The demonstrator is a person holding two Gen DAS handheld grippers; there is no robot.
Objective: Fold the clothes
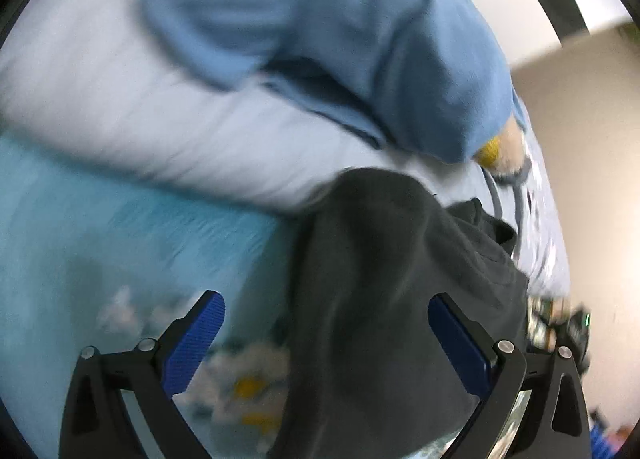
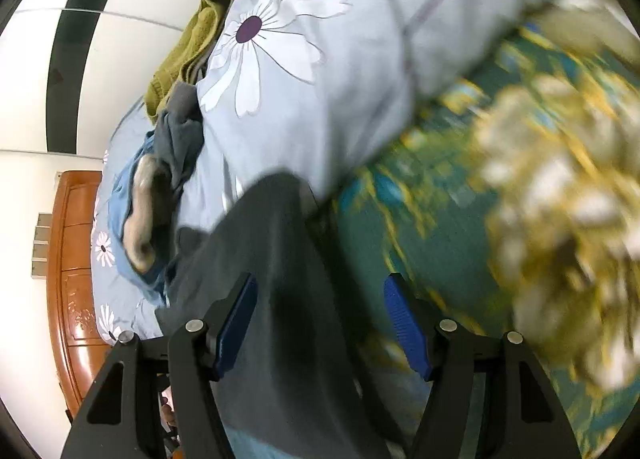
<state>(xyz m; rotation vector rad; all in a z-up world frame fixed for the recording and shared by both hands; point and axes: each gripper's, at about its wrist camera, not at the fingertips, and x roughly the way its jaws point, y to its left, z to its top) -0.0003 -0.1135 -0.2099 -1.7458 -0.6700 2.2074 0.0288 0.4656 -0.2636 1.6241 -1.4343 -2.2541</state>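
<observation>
A dark grey garment (image 1: 384,279) lies on the bed and runs between the blue pads of my left gripper (image 1: 326,309), whose jaws stand wide apart. A blue garment (image 1: 340,27) is draped over the pale quilt beyond it. In the right wrist view the same dark grey garment (image 2: 276,279) runs between the fingers of my right gripper (image 2: 320,303), which is open. The view is blurred, so contact with the cloth is unclear.
A pale blue quilt with white flowers (image 2: 304,71) is bunched on the bed. A teal floral sheet (image 2: 460,219) lies under it. Olive (image 2: 188,47) and blue clothes (image 2: 120,215) are piled by the wooden headboard (image 2: 76,259). A white wall (image 1: 580,179) is at the right.
</observation>
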